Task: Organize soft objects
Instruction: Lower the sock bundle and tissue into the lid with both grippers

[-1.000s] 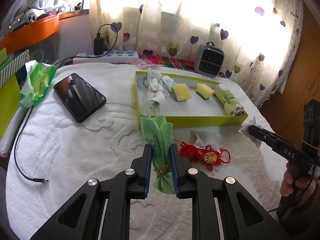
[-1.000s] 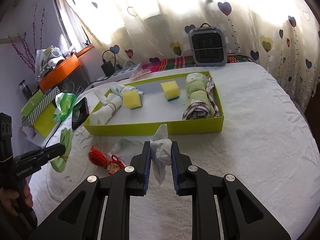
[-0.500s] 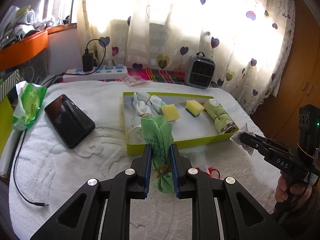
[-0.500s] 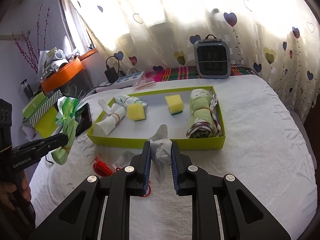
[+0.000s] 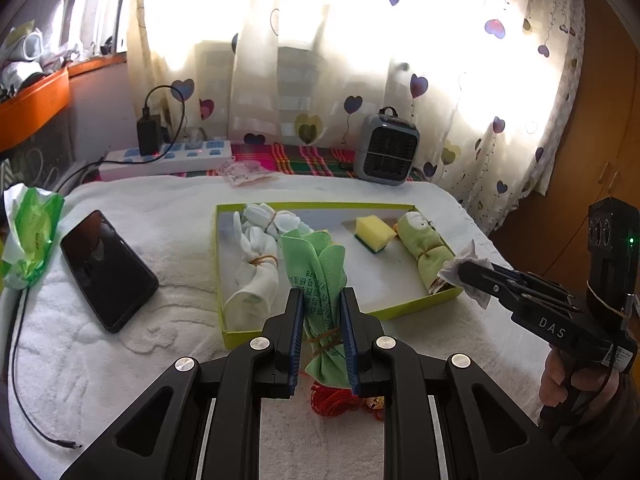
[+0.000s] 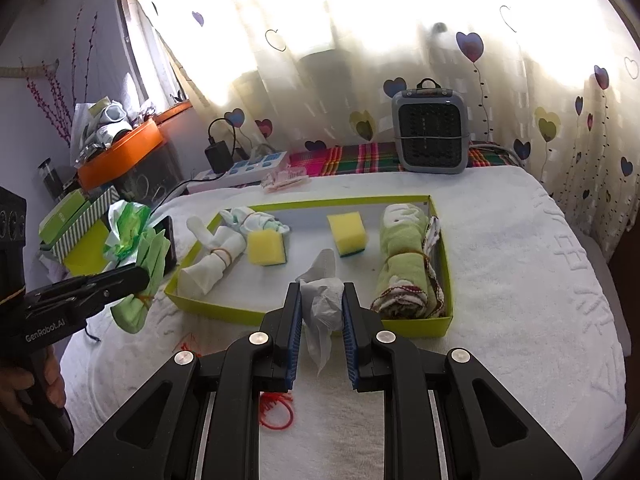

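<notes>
Left wrist view: your left tool (image 5: 322, 340) clamped on green cloth bundle (image 5: 318, 280). Tray (image 5: 224, 332) now nearer than a second ago; bundle overlaps its front rim. Drop likely next. Red tassel (image 5: 336, 402) on bed below, left behind.

Right wrist view: your right tool (image 6: 320, 336) clamped on white tissue (image 6: 322, 308), nearer tray's front rim (image 6: 224, 314) than before. Only here: second sponge (image 6: 266, 247), hidden behind bundle in left view.
</notes>
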A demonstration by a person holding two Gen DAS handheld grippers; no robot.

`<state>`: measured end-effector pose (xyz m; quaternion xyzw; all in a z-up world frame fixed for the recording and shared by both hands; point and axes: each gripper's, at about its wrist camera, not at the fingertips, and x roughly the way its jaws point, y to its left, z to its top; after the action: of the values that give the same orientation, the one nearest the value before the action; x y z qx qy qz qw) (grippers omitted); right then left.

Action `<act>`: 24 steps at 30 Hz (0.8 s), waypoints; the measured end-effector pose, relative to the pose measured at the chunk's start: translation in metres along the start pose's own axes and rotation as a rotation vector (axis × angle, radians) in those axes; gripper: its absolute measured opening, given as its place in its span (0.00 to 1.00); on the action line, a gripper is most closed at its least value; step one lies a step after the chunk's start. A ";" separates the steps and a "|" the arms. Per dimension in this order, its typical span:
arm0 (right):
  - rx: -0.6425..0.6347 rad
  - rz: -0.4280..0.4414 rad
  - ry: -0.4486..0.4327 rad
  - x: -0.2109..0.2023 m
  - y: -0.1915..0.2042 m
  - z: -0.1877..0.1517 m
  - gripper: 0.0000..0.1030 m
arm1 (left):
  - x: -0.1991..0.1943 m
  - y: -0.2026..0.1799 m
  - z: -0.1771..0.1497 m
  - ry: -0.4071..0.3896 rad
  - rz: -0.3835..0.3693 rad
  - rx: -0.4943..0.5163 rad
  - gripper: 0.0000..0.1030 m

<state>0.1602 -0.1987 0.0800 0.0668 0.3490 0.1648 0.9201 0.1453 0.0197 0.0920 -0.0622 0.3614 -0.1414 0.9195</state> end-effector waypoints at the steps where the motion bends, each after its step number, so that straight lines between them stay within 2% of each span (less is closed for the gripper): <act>1: 0.000 -0.002 0.000 0.001 -0.001 0.002 0.19 | 0.002 -0.002 0.002 -0.001 -0.004 0.004 0.16; 11: -0.006 -0.016 0.009 0.022 -0.010 0.024 0.19 | 0.031 -0.015 0.012 0.028 -0.035 0.020 0.16; 24: -0.017 0.041 0.051 0.063 -0.007 0.047 0.19 | 0.070 -0.018 0.019 0.079 -0.022 0.019 0.16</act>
<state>0.2376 -0.1833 0.0743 0.0618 0.3695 0.1884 0.9078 0.2034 -0.0191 0.0644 -0.0520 0.3952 -0.1574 0.9035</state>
